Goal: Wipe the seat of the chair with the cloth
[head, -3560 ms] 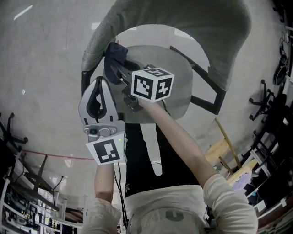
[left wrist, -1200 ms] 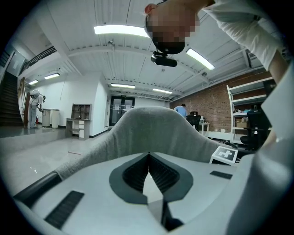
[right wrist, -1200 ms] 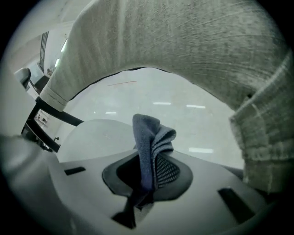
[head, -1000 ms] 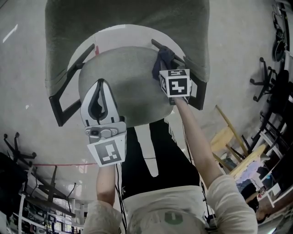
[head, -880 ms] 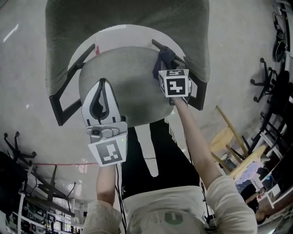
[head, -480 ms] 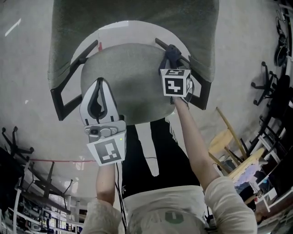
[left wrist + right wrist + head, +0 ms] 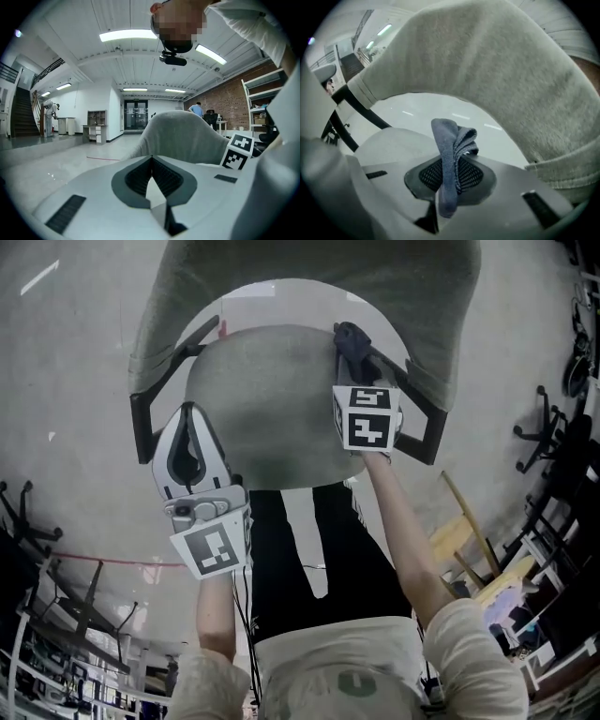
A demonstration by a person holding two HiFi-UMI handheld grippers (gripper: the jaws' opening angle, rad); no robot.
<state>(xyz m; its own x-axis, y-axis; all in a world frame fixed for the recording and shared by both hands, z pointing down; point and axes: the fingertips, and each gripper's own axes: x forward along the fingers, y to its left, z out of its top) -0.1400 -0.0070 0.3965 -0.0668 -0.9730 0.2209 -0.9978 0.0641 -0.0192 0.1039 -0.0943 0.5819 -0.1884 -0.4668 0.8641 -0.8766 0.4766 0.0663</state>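
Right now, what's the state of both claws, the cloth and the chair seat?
Left claw: shut, empty, at the seat's front-left edge.
Right claw: shut on cloth.
Cloth: bunched, pinched in the right claw near the seat's right rear; contact with seat unclear.
Seat: level, chair upright.

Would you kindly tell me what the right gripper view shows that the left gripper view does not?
Only the right gripper view: the cloth pinched in the right claw, with the chair seat and a black armrest beyond. Only the left gripper view: the left claw, jaws together on nothing, the right gripper's marker cube, ceiling lights and a brick wall. Both: the chair's grey backrest.
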